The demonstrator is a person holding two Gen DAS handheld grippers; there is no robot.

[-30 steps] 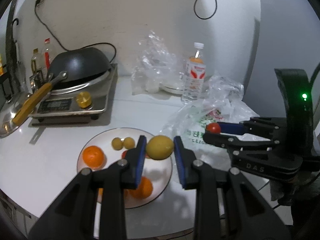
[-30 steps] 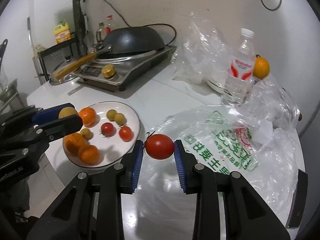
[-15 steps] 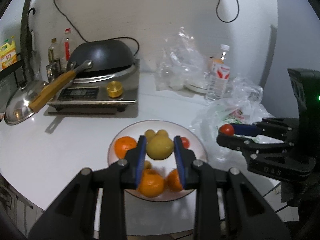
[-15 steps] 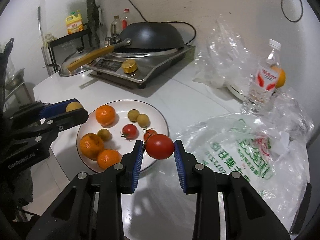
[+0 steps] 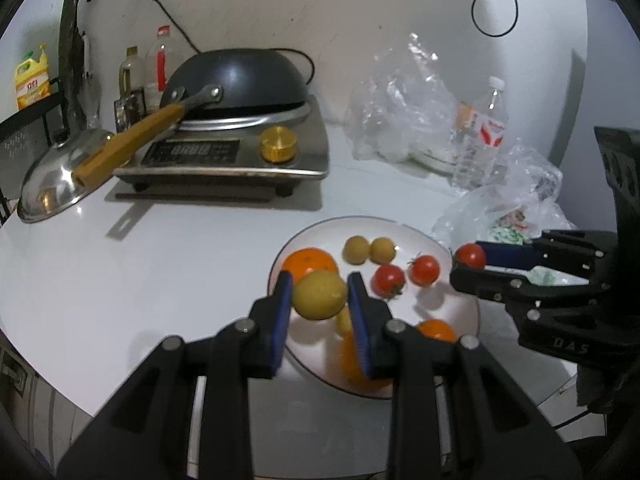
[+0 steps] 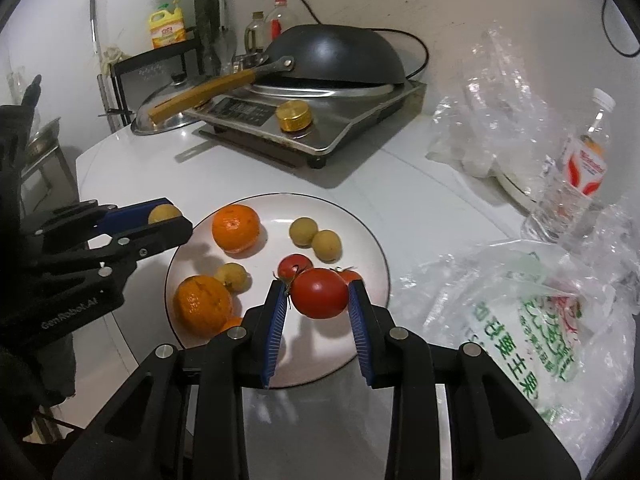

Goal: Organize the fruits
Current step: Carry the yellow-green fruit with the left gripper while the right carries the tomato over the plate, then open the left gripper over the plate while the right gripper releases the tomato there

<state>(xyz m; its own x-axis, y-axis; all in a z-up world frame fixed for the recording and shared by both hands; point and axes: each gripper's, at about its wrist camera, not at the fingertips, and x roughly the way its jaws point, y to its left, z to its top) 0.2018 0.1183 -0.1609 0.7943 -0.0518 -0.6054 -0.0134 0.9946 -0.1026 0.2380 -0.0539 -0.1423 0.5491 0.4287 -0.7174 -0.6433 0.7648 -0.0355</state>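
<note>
A white plate (image 5: 404,229) (image 6: 362,236) on the white table holds oranges (image 6: 235,227), small yellow-green fruits (image 6: 326,244) and red tomatoes (image 5: 426,270). My left gripper (image 5: 319,295) is shut on a yellow-green fruit (image 5: 319,294) and holds it above the plate's left rim; it also shows in the right wrist view (image 6: 164,218). My right gripper (image 6: 319,293) is shut on a red tomato (image 6: 319,293) above the plate's near right part; it also shows in the left wrist view (image 5: 471,259).
An induction cooker (image 5: 224,156) with a black wok (image 5: 236,80) stands at the back, a steel lid (image 5: 52,184) to its left. Plastic bags (image 6: 532,320) and a water bottle (image 6: 576,176) lie on the right. Bottles stand behind the cooker.
Both grippers have moved left over the plate with their fruits still held. The tomato now hangs above the plate rather than above the bag.
</note>
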